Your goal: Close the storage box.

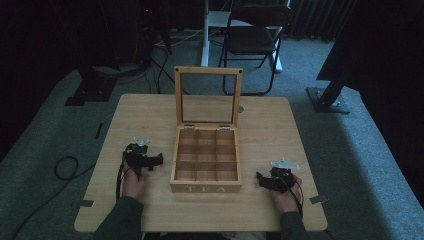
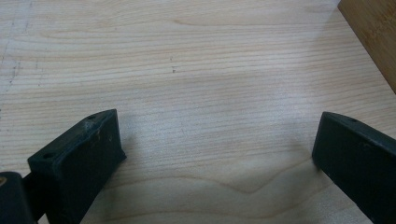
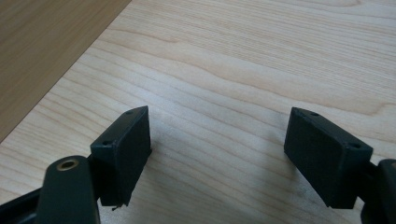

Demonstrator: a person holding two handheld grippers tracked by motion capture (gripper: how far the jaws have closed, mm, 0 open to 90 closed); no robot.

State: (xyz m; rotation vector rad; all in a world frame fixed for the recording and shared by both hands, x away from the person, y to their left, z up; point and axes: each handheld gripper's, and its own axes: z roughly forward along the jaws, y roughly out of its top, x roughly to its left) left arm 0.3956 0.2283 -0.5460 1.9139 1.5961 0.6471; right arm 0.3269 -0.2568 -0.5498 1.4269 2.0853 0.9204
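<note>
A wooden tea box (image 1: 206, 160) marked TEA stands in the middle of the table with its glass-paned lid (image 1: 208, 97) raised upright. Its several compartments look empty. My left gripper (image 1: 156, 160) rests on the table just left of the box, open, with bare wood between its jaws (image 2: 217, 140). The box's side (image 2: 373, 37) shows at the upper right of the left gripper view. My right gripper (image 1: 262, 179) lies right of the box near the front edge, also open over bare table (image 3: 217, 135). The box wall (image 3: 42, 56) shows at the upper left of the right gripper view.
The light wooden table (image 1: 140, 115) stands on grey carpet. A black folding chair (image 1: 252, 37) and a white desk leg (image 1: 205, 35) stand behind it. Dark stand bases (image 1: 327, 97) sit at the back left and right. A cable loop (image 1: 67, 167) lies on the floor at left.
</note>
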